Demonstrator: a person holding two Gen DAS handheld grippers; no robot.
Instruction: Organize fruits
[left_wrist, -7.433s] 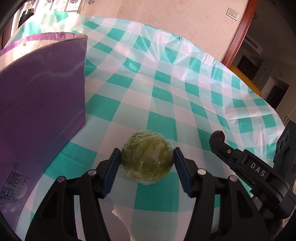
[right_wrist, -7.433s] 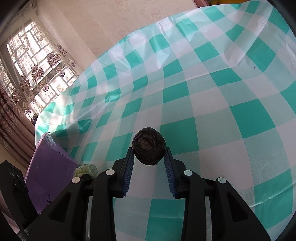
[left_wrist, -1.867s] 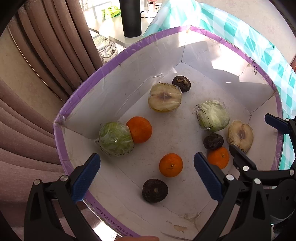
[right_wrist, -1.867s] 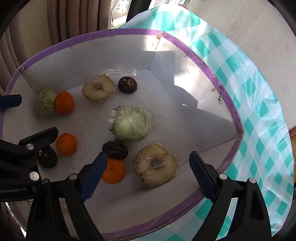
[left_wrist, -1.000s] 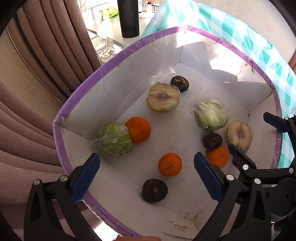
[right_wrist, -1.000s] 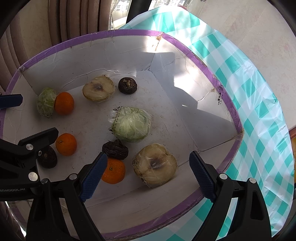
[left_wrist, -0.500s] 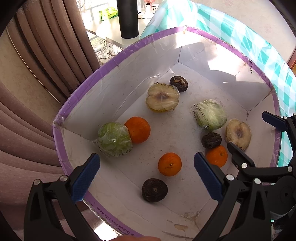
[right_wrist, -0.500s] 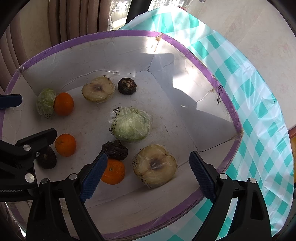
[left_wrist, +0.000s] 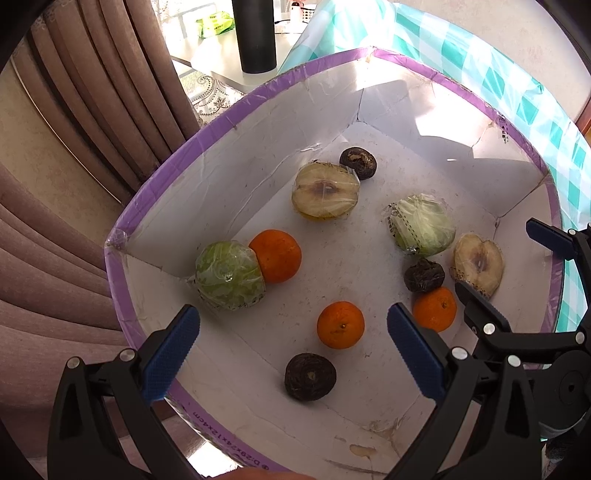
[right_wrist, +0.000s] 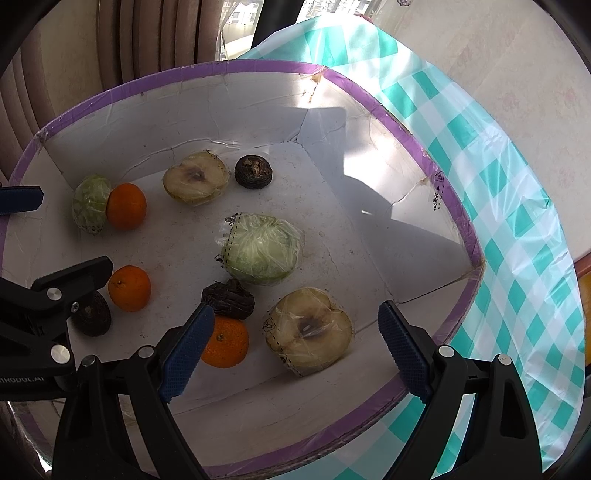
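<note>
Above the purple-rimmed box (left_wrist: 155, 192), both the left gripper (left_wrist: 291, 352) and right gripper (right_wrist: 295, 338) hover wide open and empty, the drop apparently done, so next they likely need another fruit from outside the box

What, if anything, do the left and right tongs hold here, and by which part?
Nothing. The left tongs and right tongs are both open and empty above the box of fruit.

Left tongs (right_wrist: 22, 236) partly hide a dark fruit (right_wrist: 92, 314).

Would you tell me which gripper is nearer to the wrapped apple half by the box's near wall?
Right. The right gripper hangs open directly over that apple half; the left gripper is open over the orange, farther left.
</note>
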